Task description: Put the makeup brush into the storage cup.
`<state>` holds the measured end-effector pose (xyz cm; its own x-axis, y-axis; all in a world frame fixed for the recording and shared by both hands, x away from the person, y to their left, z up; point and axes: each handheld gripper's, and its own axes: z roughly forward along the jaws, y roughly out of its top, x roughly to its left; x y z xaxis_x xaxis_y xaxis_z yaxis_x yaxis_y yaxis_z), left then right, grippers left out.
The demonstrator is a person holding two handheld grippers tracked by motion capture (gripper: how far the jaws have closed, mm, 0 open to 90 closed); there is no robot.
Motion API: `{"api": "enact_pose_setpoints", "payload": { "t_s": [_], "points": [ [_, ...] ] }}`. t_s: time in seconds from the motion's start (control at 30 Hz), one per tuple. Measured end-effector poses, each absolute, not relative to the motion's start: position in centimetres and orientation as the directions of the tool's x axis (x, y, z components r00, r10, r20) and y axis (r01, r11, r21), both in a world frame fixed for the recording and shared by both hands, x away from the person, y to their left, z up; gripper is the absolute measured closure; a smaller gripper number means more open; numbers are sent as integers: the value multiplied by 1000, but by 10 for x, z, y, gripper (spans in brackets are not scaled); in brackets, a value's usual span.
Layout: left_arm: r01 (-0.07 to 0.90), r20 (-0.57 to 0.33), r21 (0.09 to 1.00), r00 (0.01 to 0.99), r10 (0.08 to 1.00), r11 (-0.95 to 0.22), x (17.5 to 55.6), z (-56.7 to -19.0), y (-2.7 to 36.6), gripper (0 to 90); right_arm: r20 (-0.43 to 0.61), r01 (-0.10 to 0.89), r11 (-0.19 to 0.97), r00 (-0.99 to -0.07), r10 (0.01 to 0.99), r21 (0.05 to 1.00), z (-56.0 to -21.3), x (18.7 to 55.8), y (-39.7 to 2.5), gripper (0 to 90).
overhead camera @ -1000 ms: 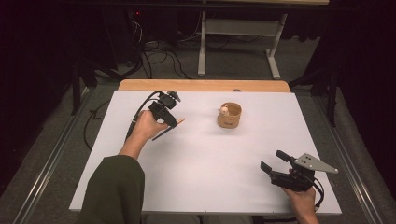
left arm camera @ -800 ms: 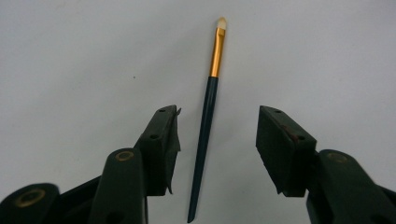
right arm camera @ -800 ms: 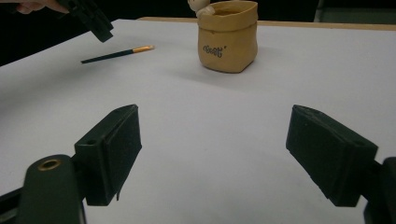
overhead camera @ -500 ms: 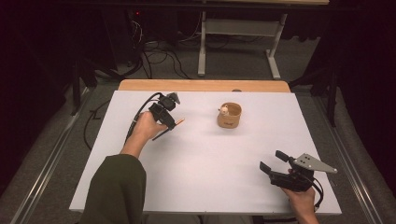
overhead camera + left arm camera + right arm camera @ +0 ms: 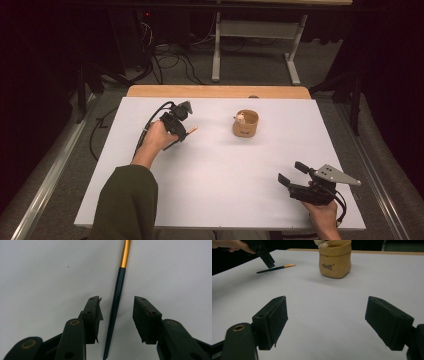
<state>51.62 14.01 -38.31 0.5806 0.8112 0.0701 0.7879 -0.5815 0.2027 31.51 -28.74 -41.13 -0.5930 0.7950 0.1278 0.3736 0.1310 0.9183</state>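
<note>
We see the white desk (image 5: 225, 185), tan pouch (image 5: 245, 124) centre-right. Left hand-held gripper (image 5: 117, 315), upper left, jaws spread astride the pencil (image 5: 115, 307), not yet pinching; its long axis runs w/ the jaws. Right hand-held gripper (image 5: 290, 180), lower right, spread, farther off.

Left gripper (image 5: 181, 131) barely shifted over pencil (image 5: 115, 307); right gripper (image 5: 292, 175) nudged slightly toward bench's near edge.

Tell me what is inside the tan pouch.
A pale rounded thing pokes above the tan pouch rim at its left; the wall covers the rest inside.
</note>
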Motion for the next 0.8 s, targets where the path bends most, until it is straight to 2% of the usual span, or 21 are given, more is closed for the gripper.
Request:
{"api": "enact_pose_setpoints", "payload": {
  "t_s": [0.63,0.8],
  "points": [
    [828,-16,159,547,837,-538,521,-396,146,643,121,371,142,-603,788,918,-412,315,-287,203],
    [829,-15,153,546,837,-538,521,-396,146,674,121,370,143,-606,786,918,-412,315,-286,204]
  ]
}}
